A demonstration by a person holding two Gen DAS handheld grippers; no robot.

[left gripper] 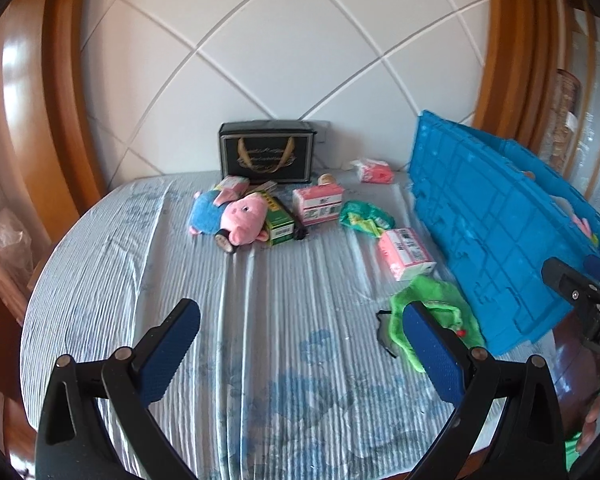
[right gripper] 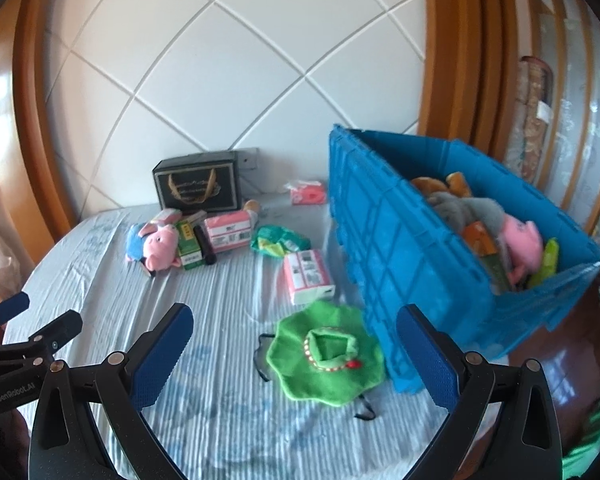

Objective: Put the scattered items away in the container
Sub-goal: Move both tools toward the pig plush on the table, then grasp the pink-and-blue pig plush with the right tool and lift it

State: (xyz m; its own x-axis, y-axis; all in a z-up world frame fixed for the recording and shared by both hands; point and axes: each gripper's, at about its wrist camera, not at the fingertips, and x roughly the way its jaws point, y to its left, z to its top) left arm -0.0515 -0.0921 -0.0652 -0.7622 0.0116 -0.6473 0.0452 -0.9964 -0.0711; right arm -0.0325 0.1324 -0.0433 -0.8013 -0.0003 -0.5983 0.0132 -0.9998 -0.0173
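Note:
A blue plastic crate (right gripper: 384,248) stands on the right of the bed, holding plush toys and boxes; it also shows in the left wrist view (left gripper: 488,224). A green plush piece (right gripper: 326,356) lies on the sheet just left of the crate, between my right gripper's (right gripper: 296,354) open fingers; it also shows in the left wrist view (left gripper: 448,320). My left gripper (left gripper: 300,344) is open and empty over bare sheet. Farther back lie a pink pig plush (left gripper: 240,220), a green box (left gripper: 278,222), two pink tissue packs (left gripper: 406,254) (left gripper: 320,202) and a green wrapper (left gripper: 364,218).
A black gift bag (left gripper: 266,152) stands against the white padded headboard (left gripper: 280,52). A pink packet (left gripper: 374,171) lies at the back near the crate. Wooden bed frame posts (left gripper: 62,80) rise left and right. The striped sheet (left gripper: 260,320) covers the bed.

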